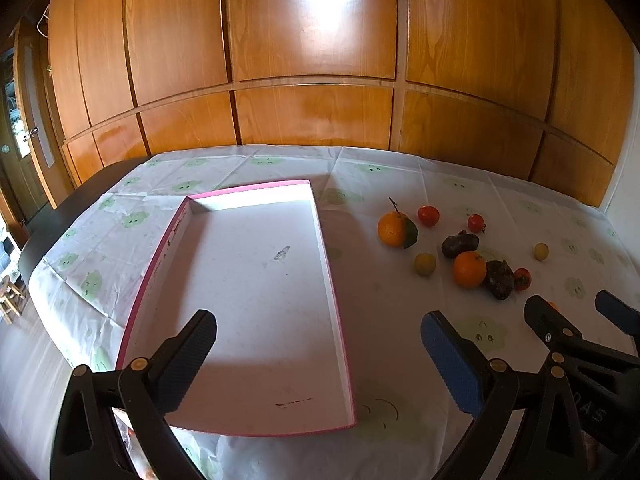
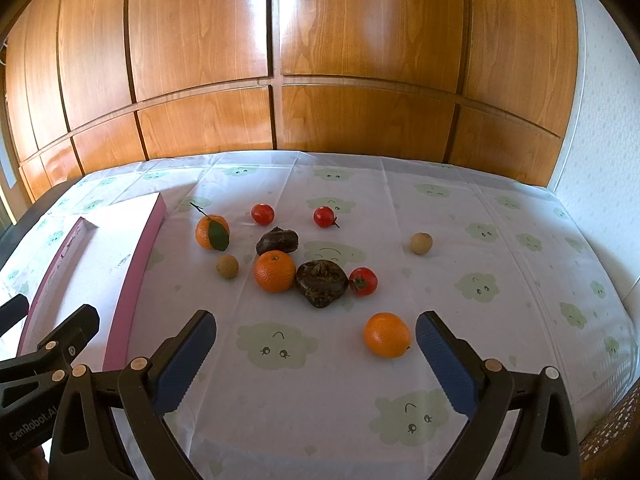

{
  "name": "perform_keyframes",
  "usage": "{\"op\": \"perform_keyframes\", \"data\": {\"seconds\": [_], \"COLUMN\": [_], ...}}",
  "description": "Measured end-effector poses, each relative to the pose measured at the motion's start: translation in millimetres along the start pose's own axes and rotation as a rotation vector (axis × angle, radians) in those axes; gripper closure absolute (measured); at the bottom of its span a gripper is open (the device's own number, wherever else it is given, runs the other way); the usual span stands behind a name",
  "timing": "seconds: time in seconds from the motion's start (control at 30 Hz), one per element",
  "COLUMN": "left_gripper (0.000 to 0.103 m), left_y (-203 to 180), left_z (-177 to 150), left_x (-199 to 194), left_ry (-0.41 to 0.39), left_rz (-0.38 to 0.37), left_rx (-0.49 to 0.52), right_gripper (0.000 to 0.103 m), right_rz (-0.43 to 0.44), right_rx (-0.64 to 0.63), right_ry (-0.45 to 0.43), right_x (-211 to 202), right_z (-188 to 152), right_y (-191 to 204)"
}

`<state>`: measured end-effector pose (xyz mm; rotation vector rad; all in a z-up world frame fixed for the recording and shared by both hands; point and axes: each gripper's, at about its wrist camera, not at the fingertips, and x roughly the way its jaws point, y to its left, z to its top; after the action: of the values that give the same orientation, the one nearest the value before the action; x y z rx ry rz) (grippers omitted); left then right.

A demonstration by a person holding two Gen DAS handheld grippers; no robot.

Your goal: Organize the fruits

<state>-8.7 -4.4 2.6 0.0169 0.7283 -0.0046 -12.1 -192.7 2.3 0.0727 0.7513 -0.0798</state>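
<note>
A shallow pink-edged white box [image 1: 256,280] lies empty on the table's left; its side shows in the right wrist view [image 2: 132,276]. Fruits lie loose to its right: three oranges, one with a leaf [image 2: 211,232], one in the middle [image 2: 274,271], one nearest [image 2: 387,335]; three small red fruits [image 2: 263,214]; two dark brown lumpy fruits [image 2: 321,282]; two small tan round fruits [image 2: 421,243]. My left gripper [image 1: 318,354] is open and empty above the box's near end. My right gripper [image 2: 316,354] is open and empty, just short of the nearest orange.
The table [image 2: 500,280] carries a white cloth with green cloud prints. A wooden panelled wall [image 2: 280,80] stands behind its far edge. The table's dark left edge [image 1: 60,216] is bare of cloth. The right gripper shows in the left wrist view [image 1: 576,312].
</note>
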Motion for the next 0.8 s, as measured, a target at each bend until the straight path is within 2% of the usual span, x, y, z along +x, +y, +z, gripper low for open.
{"op": "perform_keyframes", "data": {"seconds": [0.6, 0.8], "left_gripper": [0.000, 0.000], "left_y": [-10, -15], "left_z": [-1, -1], "left_x": [0, 2], "left_ry": [0.009, 0.022], "left_rz": [-0.020, -0.070], "left_rx": [0.024, 0.044], "right_gripper": [0.001, 0.001], "right_rz": [0.005, 0.005], "right_rx": [0.010, 0.016], "right_ry": [0.012, 0.021], "right_x": [4, 7], "right_z": [-1, -1], "right_y": [-7, -14]}}
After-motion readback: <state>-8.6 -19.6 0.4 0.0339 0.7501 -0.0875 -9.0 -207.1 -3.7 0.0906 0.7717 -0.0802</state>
